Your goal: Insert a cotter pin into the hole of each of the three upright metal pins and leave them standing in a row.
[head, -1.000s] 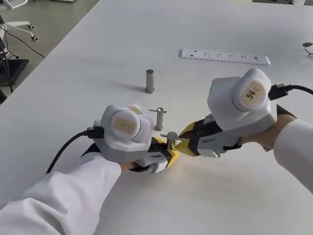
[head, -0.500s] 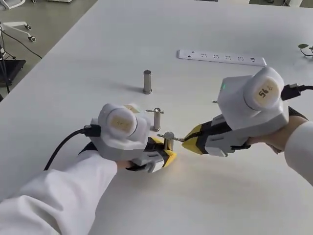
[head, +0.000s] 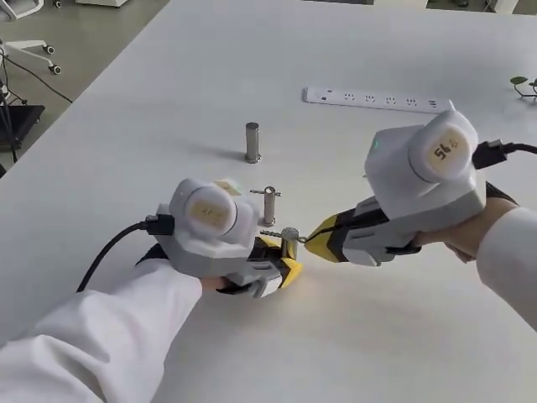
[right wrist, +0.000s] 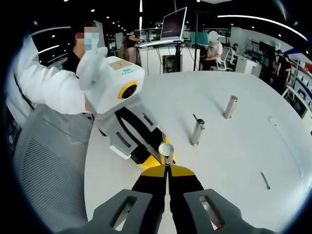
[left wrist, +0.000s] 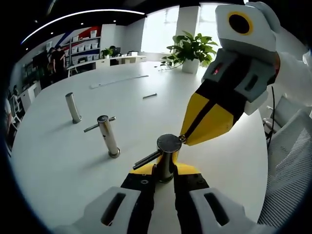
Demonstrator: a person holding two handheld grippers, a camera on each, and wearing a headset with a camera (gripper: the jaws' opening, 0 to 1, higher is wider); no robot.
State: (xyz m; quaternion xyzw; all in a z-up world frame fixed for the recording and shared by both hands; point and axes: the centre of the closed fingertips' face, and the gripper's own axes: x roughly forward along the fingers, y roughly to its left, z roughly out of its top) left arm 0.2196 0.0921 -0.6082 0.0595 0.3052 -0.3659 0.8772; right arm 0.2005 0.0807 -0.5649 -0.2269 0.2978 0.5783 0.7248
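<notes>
Three upright metal pins stand on the white table [head: 168, 109]. My left gripper [head: 285, 267] [left wrist: 165, 170] is shut on the nearest pin [head: 290, 243] [left wrist: 166, 155] [right wrist: 166, 150], low on its shaft. A cotter pin [head: 273, 234] [left wrist: 146, 159] passes through that pin's hole and sticks out on the left. My right gripper [head: 312, 239] [right wrist: 168, 168] is shut on the cotter pin's other end, with its yellow tips right against the pin head. Just behind, the middle pin [head: 269, 206] [left wrist: 107, 136] [right wrist: 197, 131] carries a cotter pin. The far pin [head: 252, 141] [left wrist: 73, 107] [right wrist: 230, 107] is bare.
A white power strip [head: 377, 99] lies at the back of the table. A loose cotter pin [left wrist: 149, 96] [right wrist: 264, 180] lies on the table beyond the right gripper. A plant leaf [head: 524, 84] shows at the right edge. Black cables trail from both grippers.
The right gripper has moved left toward the nearest pin, and the cotter pin has slid further through the hole, its end now sticking out on the left. The left gripper has stayed put.
</notes>
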